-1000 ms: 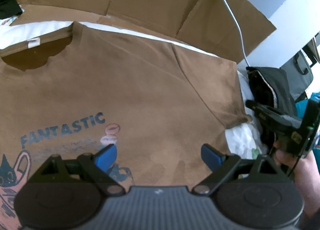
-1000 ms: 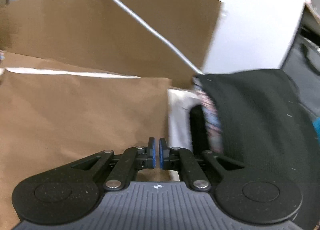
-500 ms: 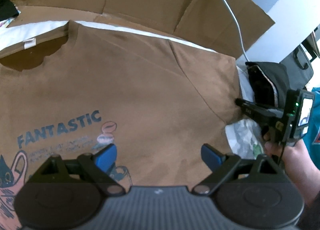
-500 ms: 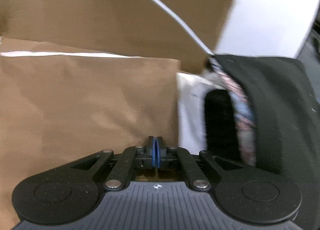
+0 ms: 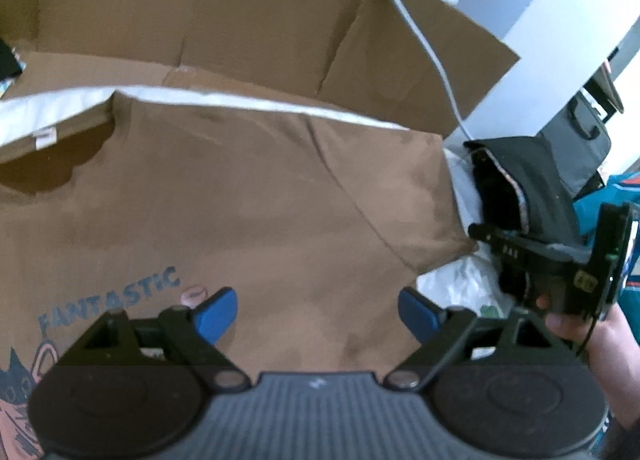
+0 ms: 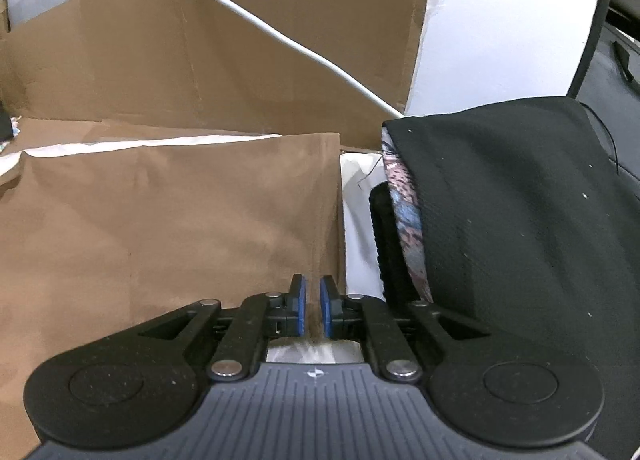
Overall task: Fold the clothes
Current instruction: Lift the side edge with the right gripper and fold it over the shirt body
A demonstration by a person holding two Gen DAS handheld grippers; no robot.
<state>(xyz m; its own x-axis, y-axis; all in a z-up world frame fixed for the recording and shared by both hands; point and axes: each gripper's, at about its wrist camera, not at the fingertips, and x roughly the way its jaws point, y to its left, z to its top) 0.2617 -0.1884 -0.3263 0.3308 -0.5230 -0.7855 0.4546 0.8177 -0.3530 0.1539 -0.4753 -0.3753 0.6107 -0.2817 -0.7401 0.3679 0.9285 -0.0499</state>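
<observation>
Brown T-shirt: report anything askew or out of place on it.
The brown T-shirt lies mostly flat, but its sleeve corner is drawn to a point at the right gripper, whose pads sit nearly closed around the hem.

Lighting is even and moderately bright, with soft shadows only. The left wrist view shows motion blur; the right wrist view is sharp. Both views show fisheye curvature and dark vignetted corners.

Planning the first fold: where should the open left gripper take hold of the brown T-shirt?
A judgement: grip the brown T-shirt at its shoulder edge beside the collar, coming from above. It lies flat, and the right gripper is already at the sleeve.
</observation>
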